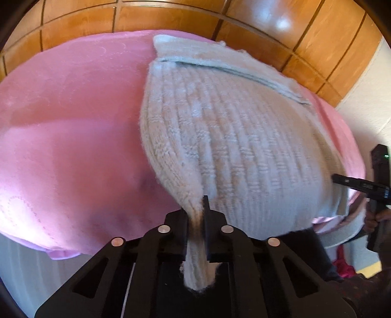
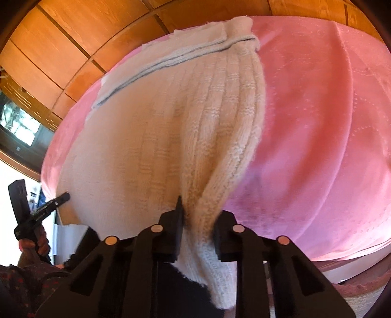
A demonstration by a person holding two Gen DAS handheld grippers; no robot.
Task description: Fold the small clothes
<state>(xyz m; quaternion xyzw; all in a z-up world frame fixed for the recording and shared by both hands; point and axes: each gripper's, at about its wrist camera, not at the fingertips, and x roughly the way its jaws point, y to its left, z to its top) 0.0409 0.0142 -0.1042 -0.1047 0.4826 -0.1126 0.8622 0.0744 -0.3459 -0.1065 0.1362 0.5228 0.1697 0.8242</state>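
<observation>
Cream knit garment (image 1: 239, 137) clamped by both tongs (image 1: 196, 217) (image 2: 198, 220) over pink bedspread (image 1: 73, 122), wood-panelled wall (image 1: 171, 17) behind

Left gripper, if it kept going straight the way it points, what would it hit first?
The left gripper is shut on the knit, so more of that knit lies first in its line, then the pink blanket under it; depth is unclear.
</observation>
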